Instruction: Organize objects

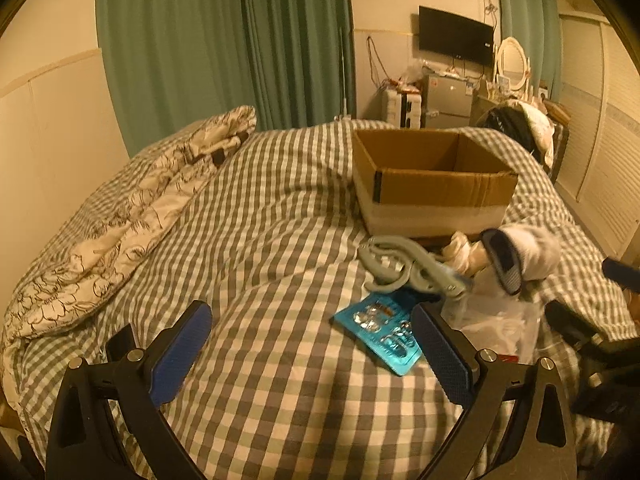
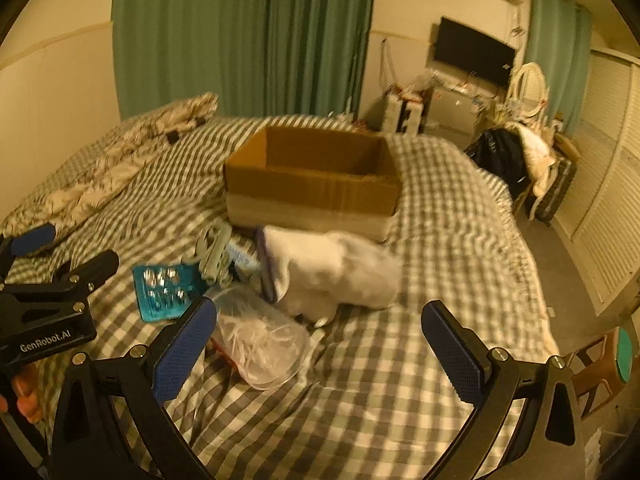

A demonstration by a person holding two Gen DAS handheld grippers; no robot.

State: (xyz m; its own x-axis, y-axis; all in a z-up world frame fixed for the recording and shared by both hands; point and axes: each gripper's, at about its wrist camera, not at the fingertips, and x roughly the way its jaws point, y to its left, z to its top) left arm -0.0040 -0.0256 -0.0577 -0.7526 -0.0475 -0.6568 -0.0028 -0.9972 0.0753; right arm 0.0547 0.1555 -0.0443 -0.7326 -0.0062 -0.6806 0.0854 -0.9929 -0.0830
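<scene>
On the bed with the grey-and-white checked cover (image 1: 280, 208), an open brown cardboard box (image 1: 432, 178) sits toward the far side, its long axis running across the left wrist view. Just in front of its near wall lies a small cluster of things. A grey plastic hanger-like clip (image 1: 404, 266) lies flat, its hooked end pointing left and its straight end pointing right toward a white sock with a dark blue cuff (image 1: 520, 258). In the right wrist view that sock (image 2: 332, 276) lies with its long axis across the picture, cuff opening to the left and toe end to the right; it is blurred, so finer detail cannot be told. A teal blister pack of small clear pieces (image 1: 380, 330) lies flat just beside the clip on the near side, its long axis slanting from upper left to lower right. A clear plastic bag with white bits inside (image 2: 260, 344) lies near the pack, touching the sock's near edge.

Both tools hover above the cover. The left tongs (image 1: 312, 350) are released, blue pads spread wide, with nothing between them; the right-side pad overlaps the pack's edge in view. The right tongs (image 2: 320, 352) are likewise spread wide and hold nothing, the bag showing just inside the left pad. A cream floral quilt (image 1: 120, 224) lies bunched along the bed's left side.
</scene>
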